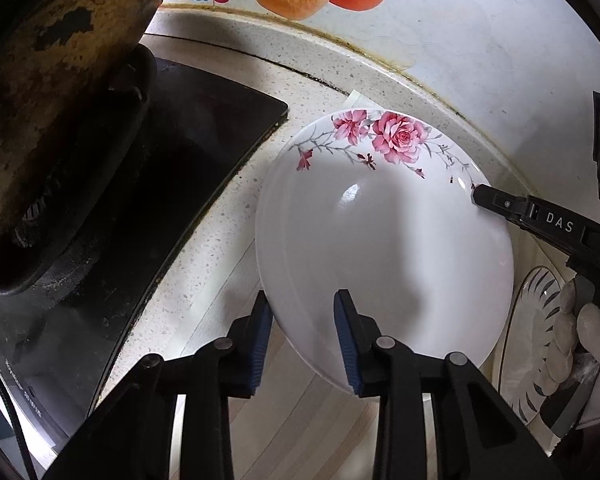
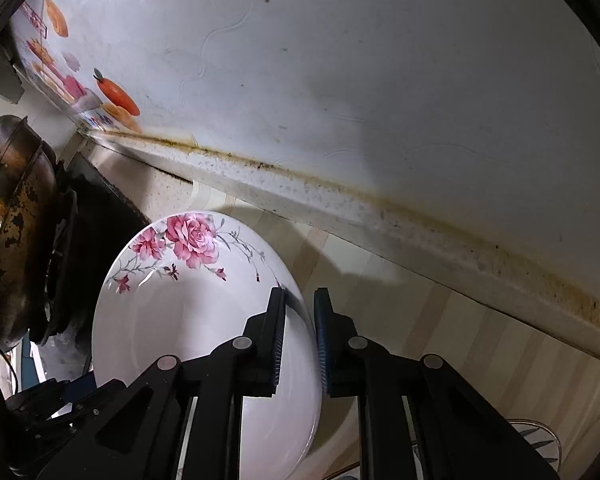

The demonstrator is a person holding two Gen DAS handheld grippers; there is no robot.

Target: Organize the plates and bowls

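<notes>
A white deep plate (image 1: 380, 232) with pink roses on its far rim lies on the speckled counter beside the stove. In the left wrist view my left gripper (image 1: 304, 332) straddles its near rim, one blue pad outside and one inside, both touching it. The right gripper (image 1: 476, 194) clamps the rim on the right side, held by a gloved hand (image 1: 580, 340). In the right wrist view the plate (image 2: 188, 320) fills the lower left, and my right gripper (image 2: 300, 332) has the rim pinched between its pads.
A worn, blackened wok (image 1: 52, 100) sits on the black stove (image 1: 172, 152) to the left. A clear glass dish (image 1: 540, 340) with dark stripes lies to the right of the plate. The wall (image 2: 380, 80) with fruit stickers runs close behind the counter.
</notes>
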